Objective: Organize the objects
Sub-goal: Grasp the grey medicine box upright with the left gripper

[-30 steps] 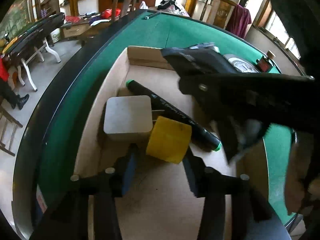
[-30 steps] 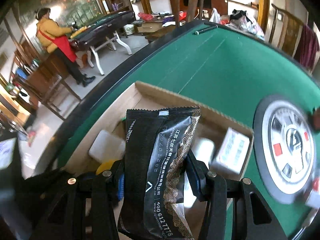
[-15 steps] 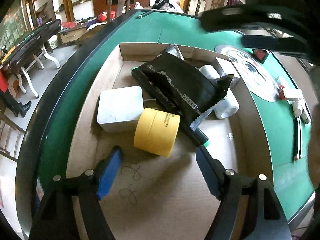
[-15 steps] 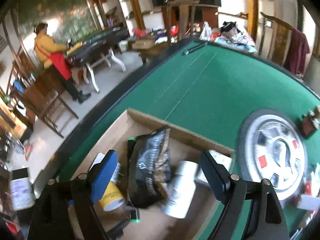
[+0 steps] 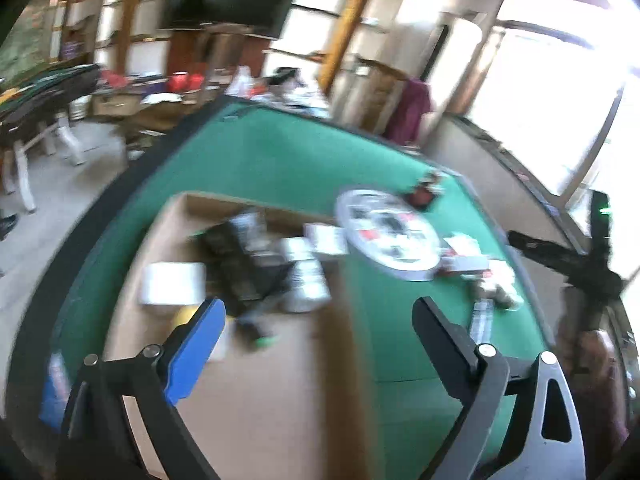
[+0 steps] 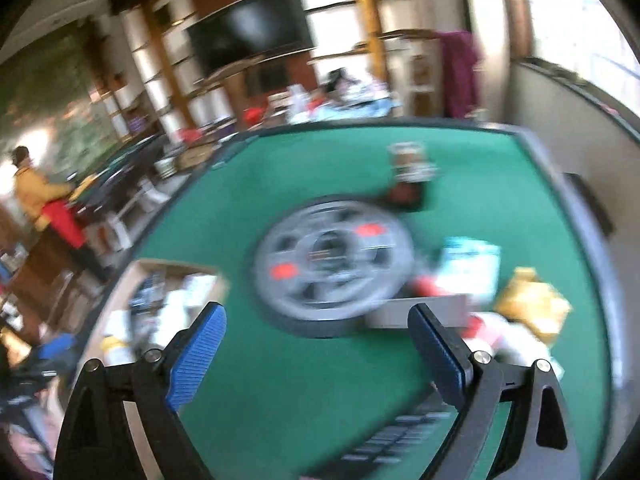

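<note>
A shallow cardboard box lies on the green felt table. In it are a white square block, a black packet, a yellow tape roll, a green-tipped marker and a white cylinder. My left gripper is open and empty, raised above the box's near right part. My right gripper is open and empty above the felt, in front of a grey round dial. Loose items lie right of it: a teal-white packet, a yellow packet. The box shows at left. Both views are blurred.
The grey dial sits right of the box with small loose items beyond it. A dark keypad-like object lies near the right gripper's base. A person in yellow and red stands beyond the table's left edge.
Both grippers have pulled back and swung right, away from the box. The black packet, released earlier by the right gripper, lies in the box; the yellow tape roll stays where the left gripper left it.
</note>
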